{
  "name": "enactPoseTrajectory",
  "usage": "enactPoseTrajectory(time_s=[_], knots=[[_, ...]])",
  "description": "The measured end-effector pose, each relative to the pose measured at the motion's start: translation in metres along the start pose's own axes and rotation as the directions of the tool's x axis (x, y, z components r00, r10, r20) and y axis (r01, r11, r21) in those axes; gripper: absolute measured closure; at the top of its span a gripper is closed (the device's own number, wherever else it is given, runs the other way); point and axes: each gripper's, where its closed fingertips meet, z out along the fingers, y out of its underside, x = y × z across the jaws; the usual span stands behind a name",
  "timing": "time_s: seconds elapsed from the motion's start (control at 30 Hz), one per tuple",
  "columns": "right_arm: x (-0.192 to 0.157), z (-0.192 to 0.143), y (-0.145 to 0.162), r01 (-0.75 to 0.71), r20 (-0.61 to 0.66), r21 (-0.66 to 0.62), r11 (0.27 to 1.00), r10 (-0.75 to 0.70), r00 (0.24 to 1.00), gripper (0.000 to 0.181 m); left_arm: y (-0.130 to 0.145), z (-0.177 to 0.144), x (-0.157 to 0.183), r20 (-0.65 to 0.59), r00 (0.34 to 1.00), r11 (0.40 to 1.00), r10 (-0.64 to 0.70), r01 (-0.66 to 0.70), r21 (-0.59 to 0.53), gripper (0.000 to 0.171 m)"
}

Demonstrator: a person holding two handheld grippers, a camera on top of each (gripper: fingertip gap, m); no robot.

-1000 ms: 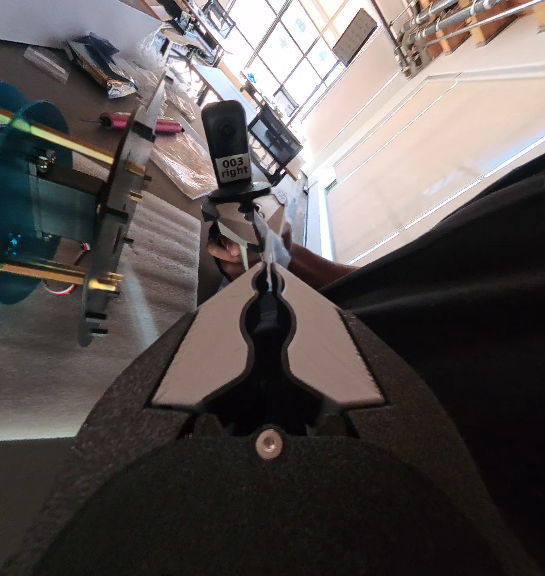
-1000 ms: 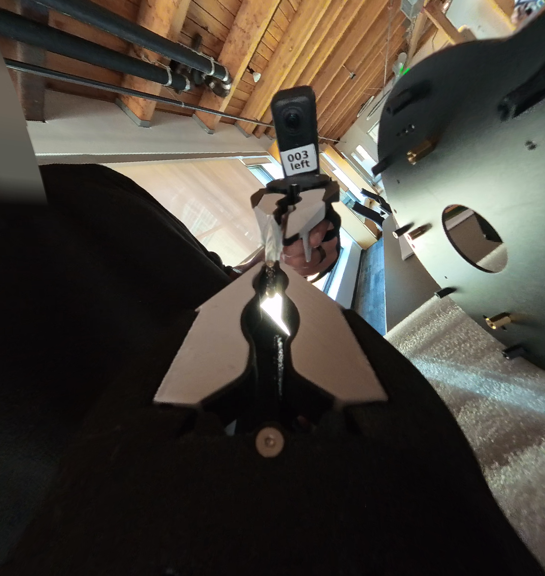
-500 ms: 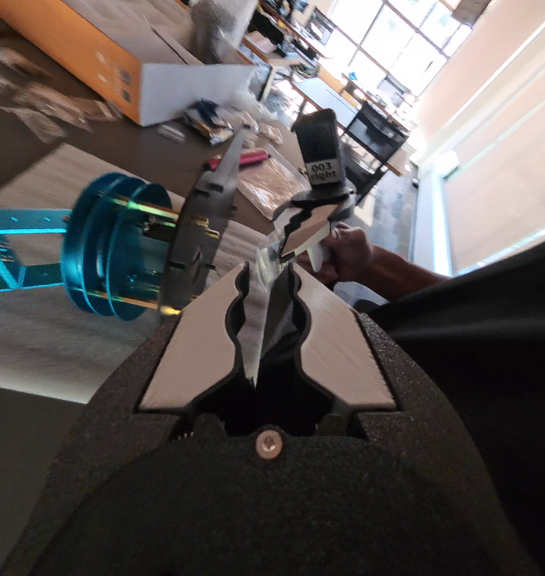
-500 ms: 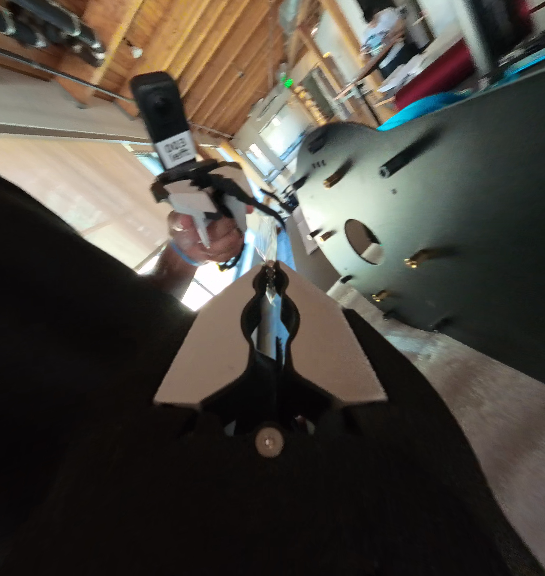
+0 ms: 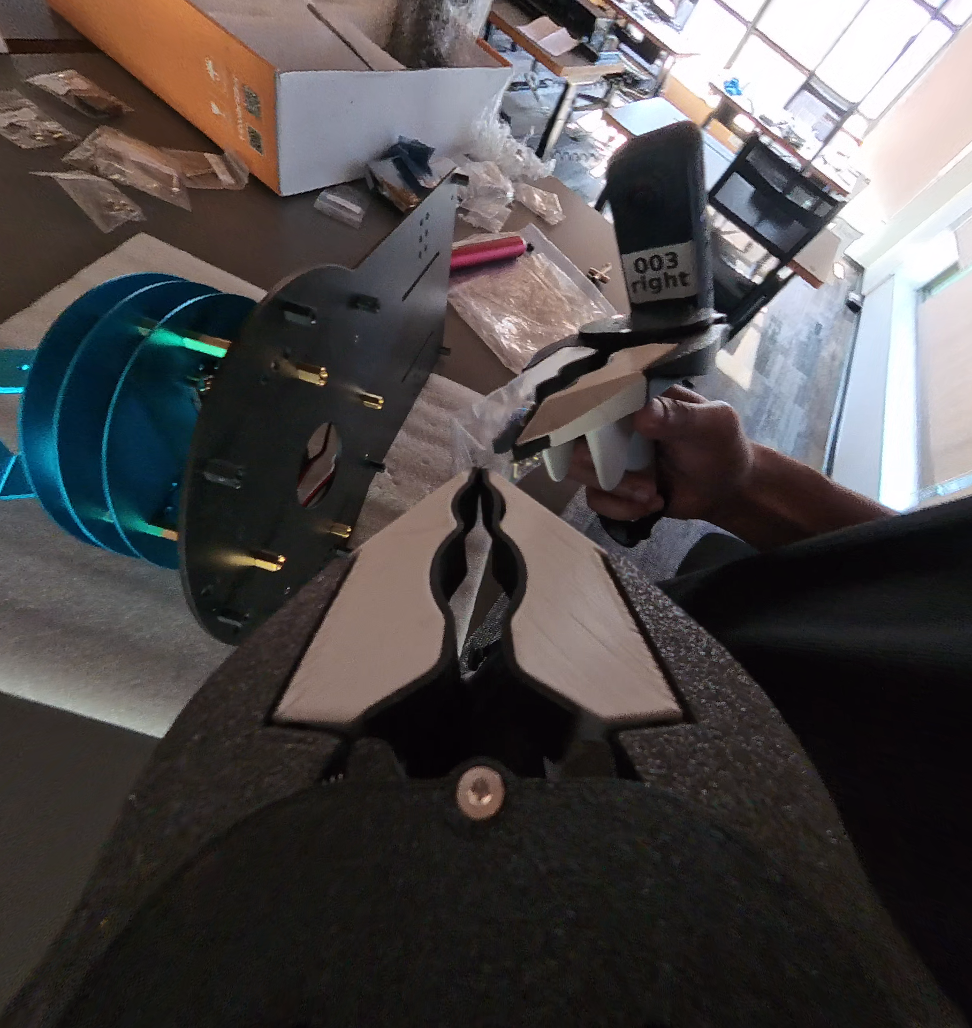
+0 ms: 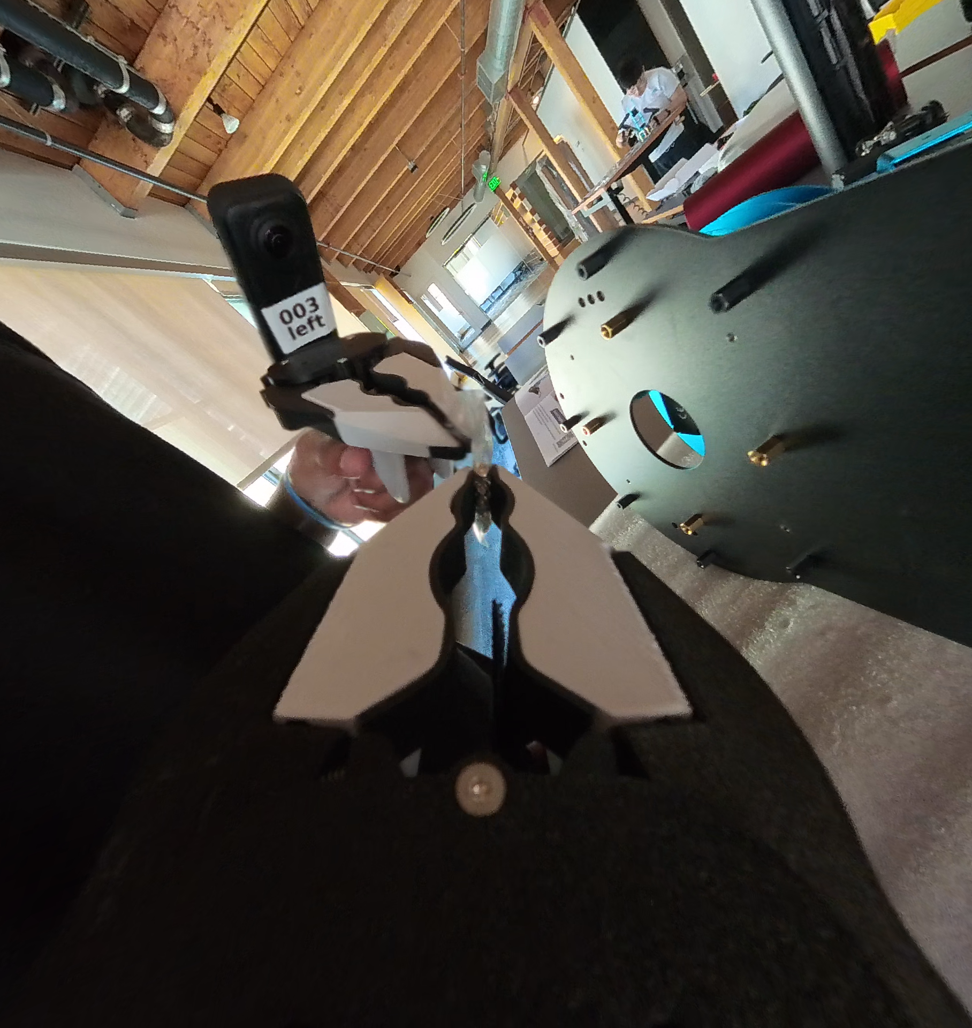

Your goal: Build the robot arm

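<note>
Both tools are up off the worktop and facing each other, tip to tip, with a small clear plastic bag between them. The left tool has its fingers drawn together at the tips, and a strip of the clear film runs down the slot between them, so it is clamped on the bag. The right tool is likewise closed, its tips pinched on the bag's crinkled edge, with film and what may be small metal bits showing in the gap behind. From the left wrist view the right tool sits just ahead, tilted, a hand wrapped round its grip; from the right wrist view the left tool is just ahead too, with another hand on its trigger. Just beside the pair, a black round plate stands on edge on a pale foam sheet, studded with brass standoffs and black posts, a round hole near its middle. Blue discs are stacked behind it on rods. Farther back on the worktop lie an open orange and white box, scattered small packets, a pink cylinder and a larger clear bag.
</note>
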Motion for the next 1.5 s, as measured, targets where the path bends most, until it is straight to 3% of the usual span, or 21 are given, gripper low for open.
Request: enactPoseTrajectory(time_s=[0.1, 0.2, 0.3, 0.37, 0.43, 0.67, 0.83, 1.1, 1.3, 1.5], knots=[[-0.012, -0.011, -0.007, -0.076, 0.13, 0.053, 0.996, 0.069, 0.989, 0.179, -0.013, -0.01, 0.02, -0.215, 0.972, 0.992, -0.093, 0.109, 0.063, 0.171], [-0.009, -0.011, -0.003, -0.053, 0.111, 0.038, 0.998, 0.048, 0.993, 0.178, -0.015, -0.009, 0.02, -0.305, 0.939, 0.978, -0.16, 0.193, 0.081, 0.171], [-0.019, -0.021, -0.008, -0.074, 0.199, 0.066, 0.995, 0.06, 0.978, 0.177, -0.013, -0.003, 0.017, -0.312, 0.937, 0.98, -0.157, 0.188, 0.071, 0.171], [-0.018, -0.028, -0.013, -0.099, 0.22, 0.091, 0.991, 0.077, 0.972, 0.164, -0.015, 0.002, 0.02, -0.319, 0.937, 0.982, -0.146, 0.177, 0.07, 0.171], [-0.018, -0.037, -0.019, -0.12, 0.248, 0.125, 0.985, 0.086, 0.965, 0.166, -0.017, 0.007, 0.024, -0.33, 0.934, 0.983, -0.139, 0.171, 0.068, 0.171], [-0.001, -0.074, -0.026, -0.139, 0.205, 0.2, 0.97, 0.098, 0.974, 0.171, -0.031, 0.032, 0.036, -0.353, 0.923, 0.977, -0.152, 0.195, 0.09, 0.171], [0.005, -0.114, -0.033, -0.128, 0.167, 0.264, 0.956, 0.085, 0.982, 0.177, -0.04, 0.066, 0.052, -0.367, 0.917, 0.977, -0.154, 0.198, 0.084, 0.171], [0.029, -0.215, -0.038, -0.092, -0.013, 0.34, 0.936, 0.102, 0.995, 0.181, -0.036, 0.157, 0.076, -0.369, 0.909, 0.971, -0.194, 0.231, 0.059, 0.171], [0.063, -0.284, -0.04, -0.051, -0.26, 0.27, 0.961, 0.124, 0.958, 0.181, -0.031, 0.238, 0.104, -0.379, 0.901, 0.967, -0.211, 0.248, 0.051, 0.171], [0.111, -0.334, -0.055, -0.033, -0.488, 0.156, 0.987, 0.106, 0.866, 0.181, -0.032, 0.302, 0.088, -0.285, 0.904, 0.939, -0.318, 0.342, 0.039, 0.171]])
